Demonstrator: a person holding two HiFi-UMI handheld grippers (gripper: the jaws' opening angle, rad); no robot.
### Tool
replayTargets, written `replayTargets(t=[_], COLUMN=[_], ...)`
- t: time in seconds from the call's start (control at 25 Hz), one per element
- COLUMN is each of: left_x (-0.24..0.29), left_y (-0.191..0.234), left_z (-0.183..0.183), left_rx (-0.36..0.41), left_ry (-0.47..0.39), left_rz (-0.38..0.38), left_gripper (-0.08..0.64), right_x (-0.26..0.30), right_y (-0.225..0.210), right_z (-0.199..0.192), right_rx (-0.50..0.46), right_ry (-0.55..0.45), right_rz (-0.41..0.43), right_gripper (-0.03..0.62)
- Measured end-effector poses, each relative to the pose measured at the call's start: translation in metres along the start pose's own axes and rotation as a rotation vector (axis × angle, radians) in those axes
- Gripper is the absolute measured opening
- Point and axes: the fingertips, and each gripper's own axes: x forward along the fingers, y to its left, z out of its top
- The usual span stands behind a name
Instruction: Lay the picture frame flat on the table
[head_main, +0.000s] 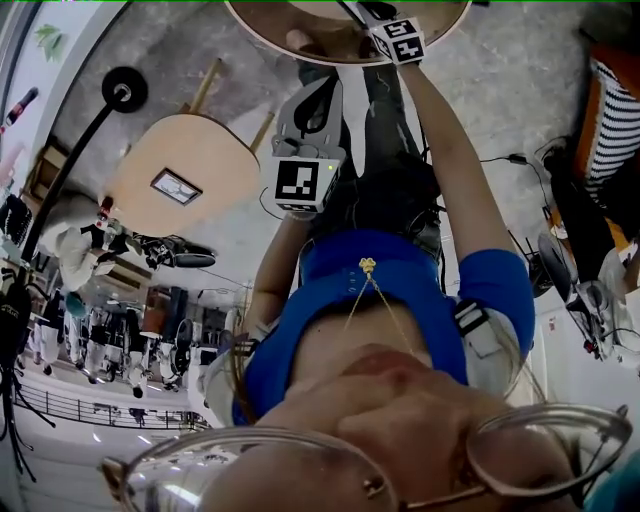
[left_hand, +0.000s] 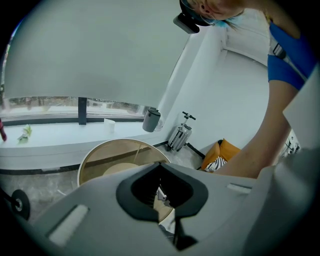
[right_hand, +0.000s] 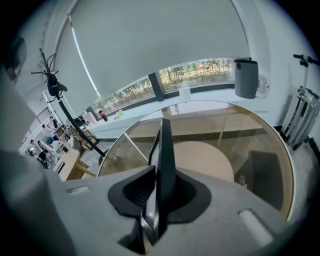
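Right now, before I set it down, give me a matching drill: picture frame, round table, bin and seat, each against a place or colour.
1 picture frame
2 round table
3 bin
4 seat

A orange
B grey
C edge-on between the right hand-held gripper's jaws
D glass top, wooden rim

Pairs: 1-C, 2-D, 3-B, 4-A.

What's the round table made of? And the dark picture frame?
The table: top looks like clear glass, since its pale base and the floor show through; the tan, matte rim looks like wood. The picture frame: only its dark, smooth edge shows, maybe plastic or painted wood; can't tell.
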Motion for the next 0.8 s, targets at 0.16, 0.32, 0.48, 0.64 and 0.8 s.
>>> replayTargets(t=[0.16, 0.32, 0.48, 0.64, 0.8], left_x=[0.002, 0.004, 0.007, 0.012, 0.015], left_y=[0.001, 0.005, 0.007, 0.008, 0.009], left_z=[-0.003, -0.004, -0.01, -0.009, -0.007], left_rx=[-0.012, -0.03, -0.045, -0.05, -0.054], left_ry=[0.005, 0.013, 0.024, 0.033, 0.03], left_rz=[0.005, 0.004, -0.003, -0.009, -0.013], left_gripper=[0.002, 0.002, 0.002, 0.002, 0.002], right_x=[0.0, 0.0, 0.003, 0.006, 0.007], right_y=[-0.011, -0.023, -0.037, -0.045, -0.049], right_z=[-0.005, -0.006, -0.01, -0.009, -0.008], right_rx=[0.011, 0.06, 0.115, 0.146, 0.151], right_ry=[-0.029, -0.045, -0.043, -0.044, -0.042], right_rz=[-0.051, -0.062, -0.061, -0.065, -0.097], right_gripper=[0.092, 0.126, 0.161, 0.181, 0.201])
